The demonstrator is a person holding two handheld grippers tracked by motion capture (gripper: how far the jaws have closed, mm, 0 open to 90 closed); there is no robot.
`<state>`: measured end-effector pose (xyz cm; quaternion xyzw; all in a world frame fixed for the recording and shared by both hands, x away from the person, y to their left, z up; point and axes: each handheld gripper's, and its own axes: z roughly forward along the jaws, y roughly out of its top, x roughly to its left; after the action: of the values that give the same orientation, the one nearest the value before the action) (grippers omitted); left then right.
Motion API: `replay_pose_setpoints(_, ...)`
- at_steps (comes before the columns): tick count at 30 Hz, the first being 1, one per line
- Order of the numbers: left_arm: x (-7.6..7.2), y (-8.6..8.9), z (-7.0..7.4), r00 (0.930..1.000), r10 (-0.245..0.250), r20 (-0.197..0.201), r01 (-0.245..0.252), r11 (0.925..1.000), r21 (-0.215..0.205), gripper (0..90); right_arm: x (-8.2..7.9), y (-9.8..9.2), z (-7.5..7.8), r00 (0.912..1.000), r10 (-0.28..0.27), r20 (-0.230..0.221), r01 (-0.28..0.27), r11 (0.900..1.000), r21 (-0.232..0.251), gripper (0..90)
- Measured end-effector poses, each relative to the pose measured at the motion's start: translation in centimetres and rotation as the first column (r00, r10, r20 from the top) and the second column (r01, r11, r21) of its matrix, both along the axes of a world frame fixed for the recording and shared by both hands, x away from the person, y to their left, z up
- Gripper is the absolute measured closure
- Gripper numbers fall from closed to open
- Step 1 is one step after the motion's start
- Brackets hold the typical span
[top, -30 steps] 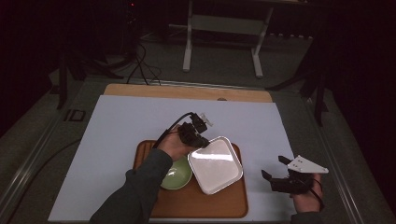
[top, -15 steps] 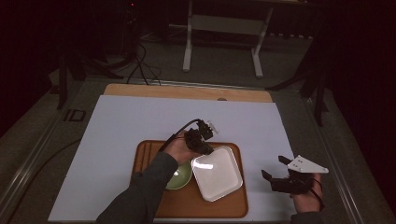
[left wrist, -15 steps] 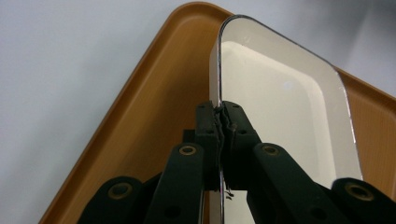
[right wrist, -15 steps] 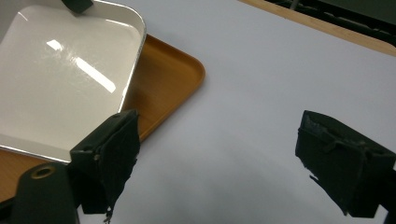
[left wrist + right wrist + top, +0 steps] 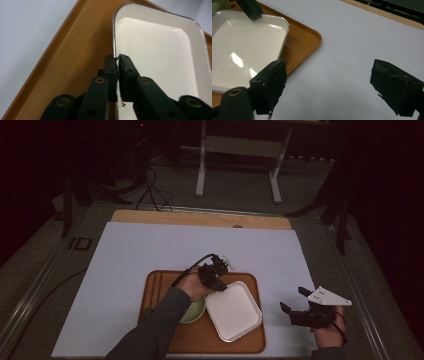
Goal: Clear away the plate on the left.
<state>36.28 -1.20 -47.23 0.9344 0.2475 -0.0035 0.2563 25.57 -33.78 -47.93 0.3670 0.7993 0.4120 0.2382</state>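
A white square plate (image 5: 234,311) (image 5: 162,55) (image 5: 244,50) lies low over the right half of a brown wooden tray (image 5: 165,282) (image 5: 75,50) (image 5: 304,37). My left gripper (image 5: 220,285) (image 5: 117,58) is shut on the plate's far-left rim, which stands thin between the two pads. A green bowl (image 5: 194,312) sits on the tray beside the plate, partly hidden by the left forearm. My right gripper (image 5: 292,298) (image 5: 332,75) hovers open over the white sheet to the right of the tray, with nothing between its fingers.
A white sheet (image 5: 150,250) covers most of the table, with a wooden strip (image 5: 200,217) showing along the far edge. Beyond it stand a metal frame (image 5: 237,145) and loose cables (image 5: 150,190) on the dark floor.
The left gripper has come down and toward the near side with the plate, which was tilted up over the bowl and now lies nearly flat on the tray. The right gripper has kept still.
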Motion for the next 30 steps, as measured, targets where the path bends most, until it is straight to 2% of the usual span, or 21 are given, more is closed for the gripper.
replay_pose_setpoints(7, 0.0, 0.9, 0.8, 0.9992, 0.034, 0.021, -0.034, 0.9987, -0.039, 76.8, 0.0, 0.0, 0.0, 1.0, 0.002, 0.0, -0.002, 1.0, -0.002, 13.7)
replay_pose_setpoints(9, -0.1, 1.2, 1.1, 0.9985, 0.044, 0.031, -0.043, 0.9979, -0.05, 74.3, 0.0, 0.0, 0.0, 1.0, 0.002, 0.0, -0.002, 1.0, -0.002, 13.7)
replay_pose_setpoints(10, -0.3, 1.6, 1.4, 0.9964, 0.065, 0.054, -0.062, 0.9963, -0.06, 73.5, 0.0, 0.0, 0.0, 1.0, 0.001, 0.0, -0.001, 1.0, -0.002, 13.7)
replay_pose_setpoints(11, -0.3, 1.6, 1.4, 0.9964, 0.065, 0.054, -0.062, 0.9963, -0.06, 72.6, 0.0, 0.0, 0.0, 1.0, 0.001, 0.0, -0.001, 1.0, -0.002, 13.7)
replay_pose_setpoints(12, -0.4, 2.0, 1.7, 0.9944, 0.082, 0.068, -0.076, 0.9939, -0.079, 71.6, 0.0, 0.0, 0.0, 1.0, 0.0, 0.0, 0.0, 1.0, -0.001, 13.7)
replay_pose_setpoints(19, -0.7, 3.7, 2.7, 0.9886, 0.125, 0.083, -0.113, 0.9848, -0.131, 64.6, 0.0, 0.1, 0.0, 1.0, 0.001, 0.001, -0.001, 1.0, -0.002, 13.7)
replay_pose_setpoints(20, -0.9, 4.3, 3.1, 0.9837, 0.153, 0.094, -0.138, 0.9782, -0.156, 63.8, 0.0, 0.0, 0.0, 1.0, 0.001, 0.001, -0.001, 1.0, -0.002, 13.7)
replay_pose_setpoints(21, -0.9, 4.3, 3.1, 0.9837, 0.153, 0.094, -0.138, 0.9782, -0.156, 63.5, 0.0, 0.0, 0.0, 1.0, 0.001, 0.001, -0.001, 1.0, -0.002, 13.7)
replay_pose_setpoints(22, -1.0, 5.0, 3.4, 0.978, 0.176, 0.112, -0.156, 0.9734, -0.168, 63.0, 0.0, 0.1, 0.0, 1.0, 0.001, 0.0, -0.001, 1.0, -0.002, 13.7)
replay_pose_setpoints(23, -1.0, 5.0, 3.4, 0.978, 0.176, 0.112, -0.156, 0.9734, -0.168, 62.3, 0.0, 0.1, 0.0, 1.0, 0.001, 0.0, -0.001, 1.0, -0.002, 13.7)
replay_pose_setpoints(24, -1.0, 5.6, 3.8, 0.9726, 0.198, 0.121, -0.175, 0.9678, -0.181, 61.6, 0.0, 0.1, 0.0, 1.0, 0.002, 0.0, -0.002, 1.0, -0.003, 13.7)
replay_pose_setpoints(25, -1.0, 5.6, 3.8, 0.9726, 0.198, 0.121, -0.175, 0.9678, -0.181, 61.2, 0.0, 0.1, 0.0, 1.0, 0.002, 0.0, -0.002, 1.0, -0.003, 13.7)
replay_pose_setpoints(26, -1.1, 6.1, 4.1, 0.966, 0.222, 0.132, -0.193, 0.9604, -0.201, 61.0, 0.0, 0.1, 0.0, 1.0, 0.002, 0.001, -0.002, 1.0, -0.002, 13.7)
replay_pose_setpoints(27, -1.1, 6.1, 4.1, 0.966, 0.222, 0.132, -0.193, 0.9604, -0.201, 60.5, 0.0, 0.1, 0.0, 1.0, 0.002, 0.001, -0.002, 1.0, -0.002, 13.7)
replay_pose_setpoints(28, -1.3, 6.6, 4.4, 0.9602, 0.238, 0.146, -0.204, 0.9551, -0.215, 60.0, 0.0, 0.1, 0.0, 1.0, 0.001, 0.0, -0.001, 1.0, -0.002, 13.7)
replay_pose_setpoints(29, -1.3, 6.6, 4.4, 0.9602, 0.238, 0.146, -0.204, 0.9551, -0.215, 59.6, 0.0, 0.1, 0.0, 1.0, 0.001, 0.0, -0.001, 1.0, -0.002, 13.7)
replay_pose_setpoints(30, -1.4, 7.0, 4.7, 0.9548, 0.254, 0.154, -0.216, 0.9499, -0.225, 58.9, 0.0, 0.1, 0.0, 1.0, 0.002, 0.001, -0.002, 1.0, -0.002, 13.7)
